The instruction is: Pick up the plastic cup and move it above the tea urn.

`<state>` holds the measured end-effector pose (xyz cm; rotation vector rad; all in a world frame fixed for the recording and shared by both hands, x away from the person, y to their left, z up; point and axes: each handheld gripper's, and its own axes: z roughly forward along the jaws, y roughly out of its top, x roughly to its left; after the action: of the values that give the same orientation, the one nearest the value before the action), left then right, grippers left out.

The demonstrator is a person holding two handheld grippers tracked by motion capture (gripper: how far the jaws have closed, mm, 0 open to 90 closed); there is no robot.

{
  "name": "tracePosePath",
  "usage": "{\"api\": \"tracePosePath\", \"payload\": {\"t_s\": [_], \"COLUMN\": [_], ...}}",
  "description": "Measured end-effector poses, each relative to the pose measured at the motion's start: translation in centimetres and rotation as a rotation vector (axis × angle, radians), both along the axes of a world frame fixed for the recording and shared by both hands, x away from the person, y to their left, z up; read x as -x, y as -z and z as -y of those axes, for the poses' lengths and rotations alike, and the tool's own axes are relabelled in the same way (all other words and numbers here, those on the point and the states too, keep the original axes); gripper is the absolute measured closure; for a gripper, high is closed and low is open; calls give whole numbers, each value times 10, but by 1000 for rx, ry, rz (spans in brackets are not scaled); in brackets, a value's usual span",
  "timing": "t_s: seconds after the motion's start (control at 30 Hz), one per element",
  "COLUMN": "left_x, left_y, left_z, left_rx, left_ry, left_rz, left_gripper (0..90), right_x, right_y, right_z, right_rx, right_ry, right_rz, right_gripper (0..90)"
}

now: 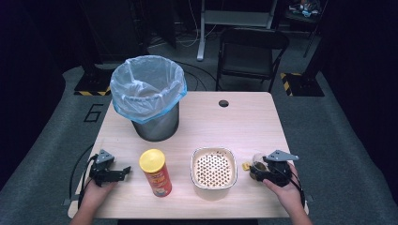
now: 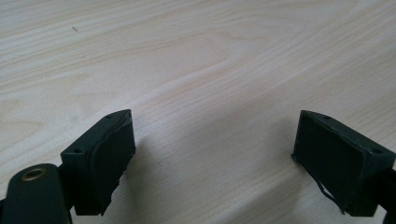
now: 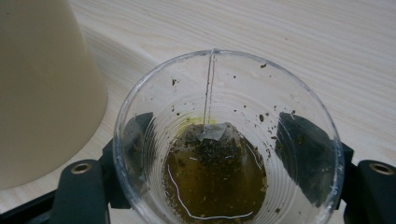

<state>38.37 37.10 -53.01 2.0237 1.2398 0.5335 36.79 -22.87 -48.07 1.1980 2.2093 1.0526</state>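
Bins first: a round grey metal bin (image 1: 155, 123) lined with a pale blue plastic bag (image 1: 147, 89) stands at the far left of the light wooden table (image 1: 244, 122); the bag is folded over the rim, and what lies inside it cannot be made out.

Next in size, a cream square bowl with rounded corners (image 1: 213, 168) sits near the front edge, with a perforated strainer insert (image 1: 212, 168) resting in it; its cream wall also rises at the left of the right gripper view (image 3: 42, 88).

To its left stands 1 upright red cardboard snack tube with a yellow lid (image 1: 155, 172), lid on, contents hidden.

Smallest of the containers is a clear plastic cup (image 3: 229, 140), just right of the bowl. It holds a shallow pool of brown tea and 1 soaked tea bag (image 3: 212, 140), whose string runs up the inner wall to the rim; dark specks cling to the sides.

A small yellow scrap (image 1: 245, 166) lies on the table between the bowl and the cup.

The right gripper (image 3: 229, 158) has its 2 black jaws set on either side of the cup, pressed to its wall.

The left gripper (image 2: 212, 158) rests low over bare wood at the front left, jaws spread wide with nothing between them.
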Motion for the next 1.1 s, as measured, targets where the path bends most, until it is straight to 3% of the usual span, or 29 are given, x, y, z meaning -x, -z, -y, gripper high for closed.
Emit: {"api": "tracePosePath", "payload": {"t_s": [0.23, 0.67, 0.93, 1.1], "left_x": [0, 0, 0, 0], "left_y": [0, 0, 0, 0], "left_z": [0, 0, 0, 0], "left_rx": [0, 1, 4, 2], "left_ry": [0, -1, -2, -1], "left_rz": [-1, -1, -6, -3], "left_gripper": [123, 123, 123, 123], "right_x": [3, 4, -1, -7], "right_y": [-5, -19, -26, -43], "right_z": [-3, -12, -15, -20], "right_rx": [-4, 4, -12, -16], "right_ry": [-17, -53, -83, -122], "right_rz": [41, 72, 65, 70], "right_gripper": [281, 280, 302, 314]}}
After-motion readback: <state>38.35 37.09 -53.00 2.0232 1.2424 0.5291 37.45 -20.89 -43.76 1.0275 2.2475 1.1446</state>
